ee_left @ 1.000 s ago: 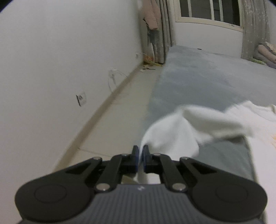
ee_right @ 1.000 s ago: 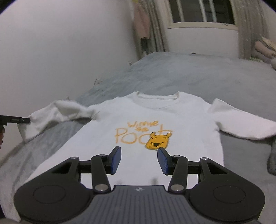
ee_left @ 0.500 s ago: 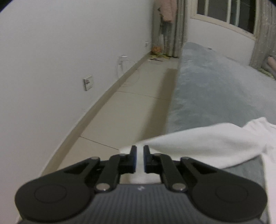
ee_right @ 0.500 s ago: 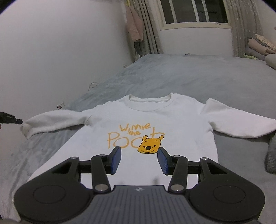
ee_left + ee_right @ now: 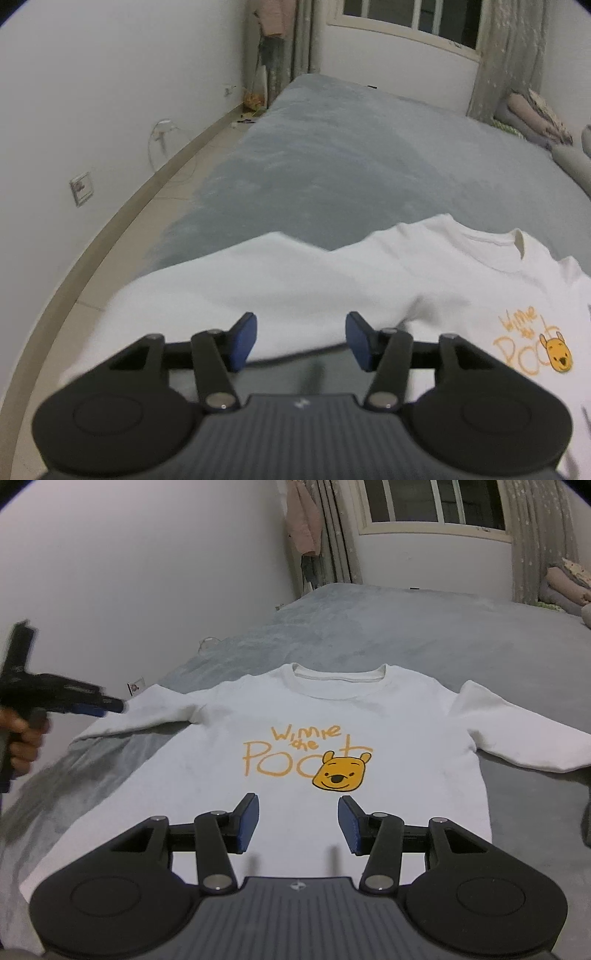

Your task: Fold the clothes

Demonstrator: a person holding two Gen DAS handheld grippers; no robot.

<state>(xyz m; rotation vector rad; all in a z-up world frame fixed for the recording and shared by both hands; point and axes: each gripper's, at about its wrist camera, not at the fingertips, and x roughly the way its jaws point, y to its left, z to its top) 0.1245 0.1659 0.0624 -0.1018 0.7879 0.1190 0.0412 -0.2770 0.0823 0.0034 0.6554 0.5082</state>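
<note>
Bedroom w/ white walls (image 5: 110, 92), a window (image 5: 436, 502) at the far end w/ grey curtains (image 5: 532, 542) either side, beige tile floor (image 5: 147, 206) along the left of the bed. Grey bed cover (image 5: 351, 158) takes up most of both views, slightly rumpled. Folded bedding/pillows (image 5: 532, 118) stacked at far right corner of the bed. Pinkish garment (image 5: 303, 517) hangs by the left curtain. Wall socket (image 5: 82, 188) low on the left wall; white cable (image 5: 162, 136) plugged in further along.

White sweatshirt (image 5: 295, 738) lies flat on the bed cover, front up, collar (image 5: 340, 679) toward the window. Orange "Winnie the Pooh" print (image 5: 306, 753) w/ yellow bear face (image 5: 341, 773) on the chest. Both sleeves spread out sideways: left sleeve (image 5: 140, 716) toward the wall side, right sleeve (image 5: 524, 746) out to the other side, cuff not clear at frame edge.

Right gripper (image 5: 298, 821) hangs over the lower front of the sweatshirt, near the hem, jaws spread wide, blue pads (image 5: 247, 821) w/ nothing between them.

Left gripper (image 5: 301, 341) is over the left sleeve, jaws apart, holding nothing; sleeve fabric shows past the pads, contact can't tell. From the right wrist view the left gripper appears blurred at the sleeve's end, person's hand (image 5: 22, 738) on its handle.
</note>
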